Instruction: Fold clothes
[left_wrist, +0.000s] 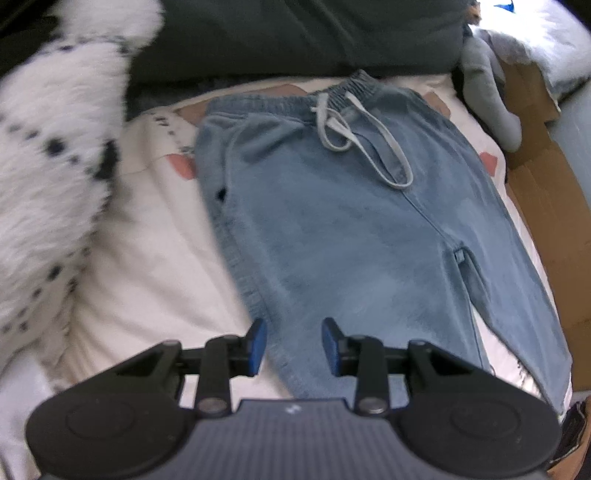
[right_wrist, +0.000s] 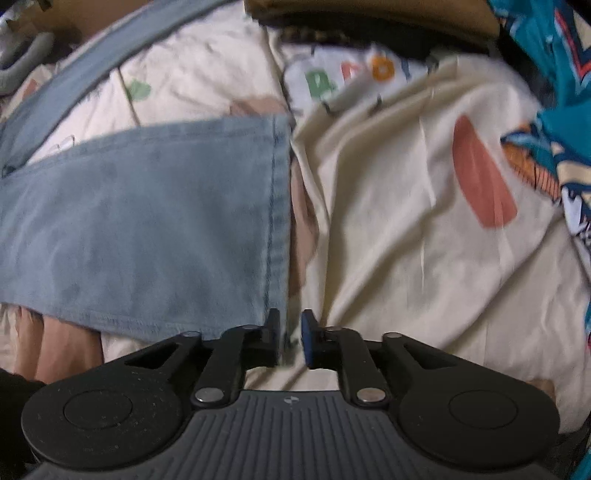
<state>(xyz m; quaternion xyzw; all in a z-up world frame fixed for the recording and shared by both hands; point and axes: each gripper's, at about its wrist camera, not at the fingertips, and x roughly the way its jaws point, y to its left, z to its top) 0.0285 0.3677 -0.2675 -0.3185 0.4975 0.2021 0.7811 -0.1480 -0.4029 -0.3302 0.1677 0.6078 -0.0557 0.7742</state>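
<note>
— Where are the jeans?

— Spread flat on the bed (left_wrist: 155, 229): light blue jeans (left_wrist: 332, 206), waistband and drawstring (left_wrist: 354, 129) at the far end, one leg's hem (right_wrist: 275, 221) under my right gripper (right_wrist: 290, 339).

— How will they handle?

— Soft, floppy denim, some weight, I'd judge. I'd pinch the stitched hems.

— Your grippers?

— Left gripper (left_wrist: 293, 347) part open over the cloth edge, empty. Right nearly closed beside the hem corner; whether it pinches, I cannot tell.
</note>
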